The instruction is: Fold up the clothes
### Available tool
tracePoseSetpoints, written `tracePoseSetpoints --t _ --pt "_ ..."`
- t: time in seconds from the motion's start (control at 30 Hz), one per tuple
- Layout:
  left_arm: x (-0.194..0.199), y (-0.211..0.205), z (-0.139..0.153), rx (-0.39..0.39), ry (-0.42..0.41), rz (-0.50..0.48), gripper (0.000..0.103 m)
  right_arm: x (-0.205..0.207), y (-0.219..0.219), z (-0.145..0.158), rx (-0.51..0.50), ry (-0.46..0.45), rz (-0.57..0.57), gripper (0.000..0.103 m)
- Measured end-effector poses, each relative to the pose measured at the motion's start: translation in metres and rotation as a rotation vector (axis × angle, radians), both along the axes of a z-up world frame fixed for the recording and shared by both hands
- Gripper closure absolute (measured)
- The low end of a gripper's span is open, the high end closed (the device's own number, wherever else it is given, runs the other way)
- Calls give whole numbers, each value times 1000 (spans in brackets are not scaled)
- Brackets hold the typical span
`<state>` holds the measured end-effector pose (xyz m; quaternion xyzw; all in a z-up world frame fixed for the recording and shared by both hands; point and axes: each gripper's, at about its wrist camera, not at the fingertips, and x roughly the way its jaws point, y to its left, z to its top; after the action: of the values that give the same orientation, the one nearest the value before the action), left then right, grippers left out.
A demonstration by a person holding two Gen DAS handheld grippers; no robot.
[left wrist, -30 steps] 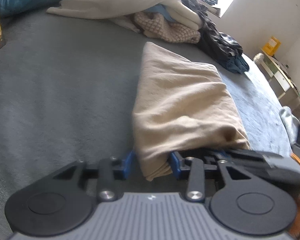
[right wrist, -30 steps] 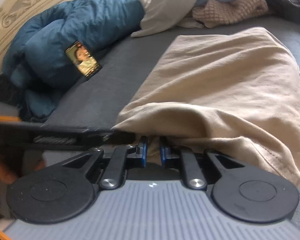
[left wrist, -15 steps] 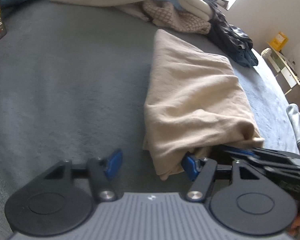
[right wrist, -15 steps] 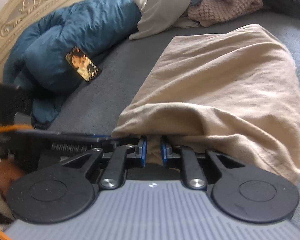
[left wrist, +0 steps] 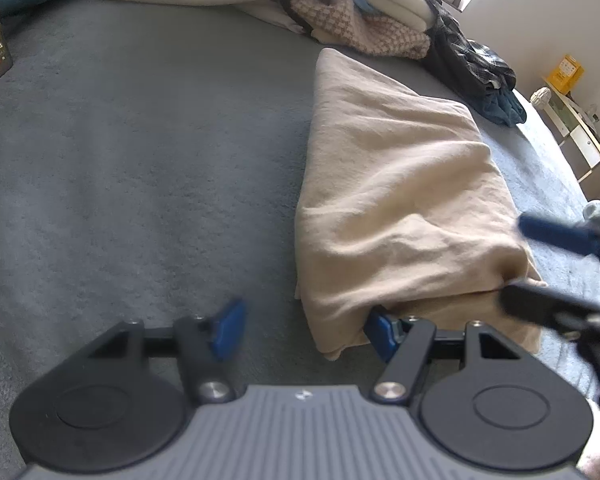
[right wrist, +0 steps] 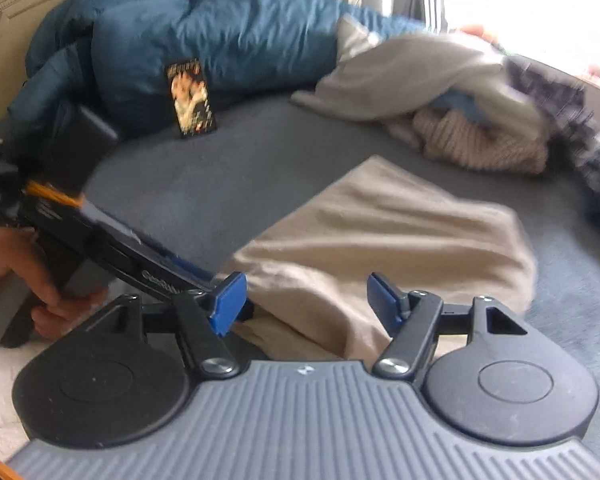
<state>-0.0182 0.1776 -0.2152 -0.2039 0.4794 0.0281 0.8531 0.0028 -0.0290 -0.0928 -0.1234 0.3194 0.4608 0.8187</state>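
Observation:
A folded beige garment (left wrist: 400,208) lies on the grey bed cover (left wrist: 140,160); it also shows in the right wrist view (right wrist: 380,240). My left gripper (left wrist: 304,326) is open at the garment's near left corner, its right pad against the cloth edge, holding nothing. My right gripper (right wrist: 306,300) is open just above the garment's near edge, holding nothing. The right gripper's open fingers (left wrist: 556,232) appear at the right of the left wrist view. The left gripper's body (right wrist: 112,248) appears at the left of the right wrist view.
A pile of unfolded clothes (left wrist: 360,12) lies at the far side of the bed. A blue duvet (right wrist: 204,36) is bunched at the headboard, with a phone (right wrist: 190,96) leaning on it. Shelves (left wrist: 580,136) stand beyond the bed's right edge.
Both grippers have opened and let go of the beige garment's near edge. The right gripper has lifted and swung left. The garment now lies flat on the bed.

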Motion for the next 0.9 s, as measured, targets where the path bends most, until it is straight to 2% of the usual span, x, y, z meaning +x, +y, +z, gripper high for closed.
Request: tracePoseSetpoints --t 0.03,0.07,0.1,0.2,0.33,0.47,0.63,0.8,0.9 --pt "0 1 0 -4 2 2 36 4 2 -5 -8 32 13 60" --pt "0 1 -1 -8 2 2 36 4 1 -7 -17 50 21 92" --pt "0 2 -1 -12 2 1 36 4 0 -9 -24 53 29 99" --pt "0 2 -3 -15 4 -2 35 -5 -4 -13 -35 43 70 101" --pt "2 2 -2 -13 19 -15 35 -16 8 -38 -176 31 128 101" --pt "-1 1 4 11 48 -46 34 -9 21 -58 -253 80 93 103" --pt "-22 9 28 30 34 -35 34 3 17 -57 -201 209 4 102" --pt "-33 11 59 83 -54 -4 34 -13 -2 -35 -167 197 -12 99" --pt "-24 -1 71 81 -128 -35 34 -22 -20 -12 -117 162 -42 99"
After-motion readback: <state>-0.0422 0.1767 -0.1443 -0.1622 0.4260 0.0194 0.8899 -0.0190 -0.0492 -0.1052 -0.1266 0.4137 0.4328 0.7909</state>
